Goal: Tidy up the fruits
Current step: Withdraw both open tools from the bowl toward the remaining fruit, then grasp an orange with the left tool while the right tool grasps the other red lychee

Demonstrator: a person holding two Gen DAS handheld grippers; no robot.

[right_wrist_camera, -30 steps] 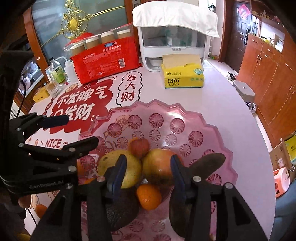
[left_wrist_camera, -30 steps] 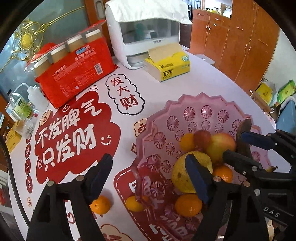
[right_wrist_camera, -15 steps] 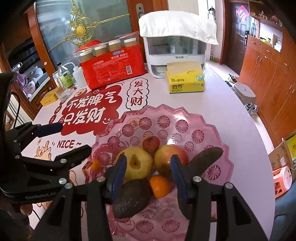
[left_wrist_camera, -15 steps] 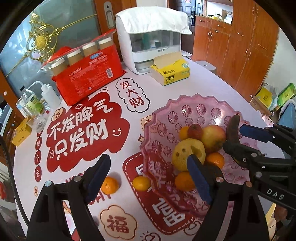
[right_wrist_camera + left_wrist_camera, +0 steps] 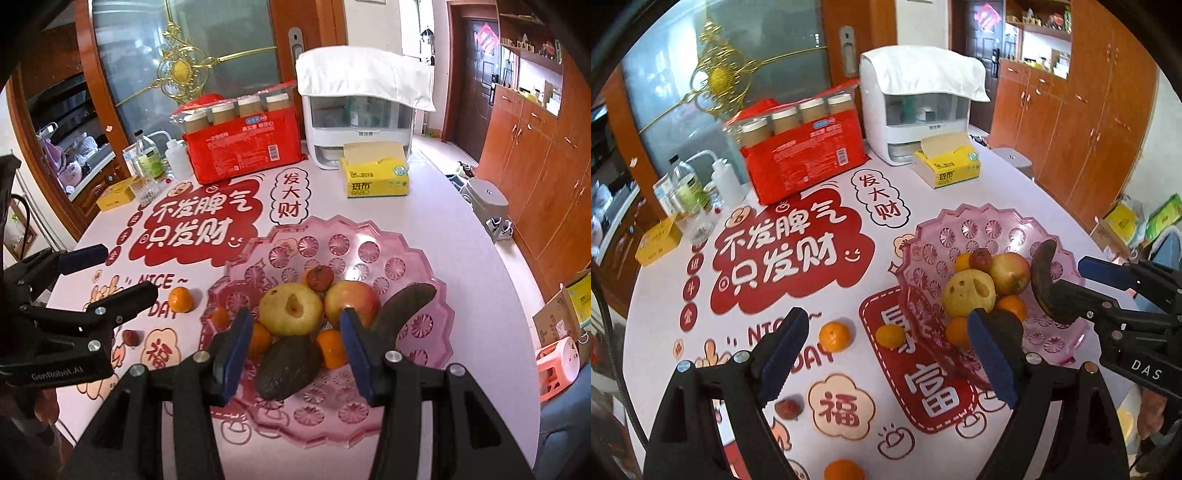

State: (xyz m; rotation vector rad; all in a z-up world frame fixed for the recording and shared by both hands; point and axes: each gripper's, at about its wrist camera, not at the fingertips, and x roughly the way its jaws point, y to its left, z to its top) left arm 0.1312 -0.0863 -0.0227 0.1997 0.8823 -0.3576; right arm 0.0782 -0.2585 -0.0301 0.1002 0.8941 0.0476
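Note:
A pink plastic bowl [image 5: 960, 218] [image 5: 406, 240] holds a yellow apple [image 5: 290, 308], a red apple [image 5: 352, 299], a dark banana [image 5: 402, 310], an avocado [image 5: 291, 363], a small red fruit [image 5: 319, 277] and several tangerines. Loose on the table left of the bowl lie two tangerines [image 5: 833, 335] [image 5: 889, 336], a small red fruit [image 5: 788, 408] and a third tangerine [image 5: 844, 470]. My left gripper [image 5: 886, 354] [image 5: 110, 275] hangs over the loose fruit, its jaws opening with nothing between them. My right gripper [image 5: 295, 354] [image 5: 1108, 288] hovers above the bowl, open and gripping nothing.
At the back of the table stand a red pack of cups [image 5: 809, 162], a white appliance [image 5: 916, 110] and a yellow tissue box [image 5: 947, 166]. Bottles [image 5: 687, 192] and a small yellow box [image 5: 659, 240] sit at the far left edge. A wooden cabinet [image 5: 1089, 110] stands beyond on the right.
Both grippers have risen and drawn back from the bowl, so more of the table and its loose fruit shows. The left jaws have spread slightly wider.

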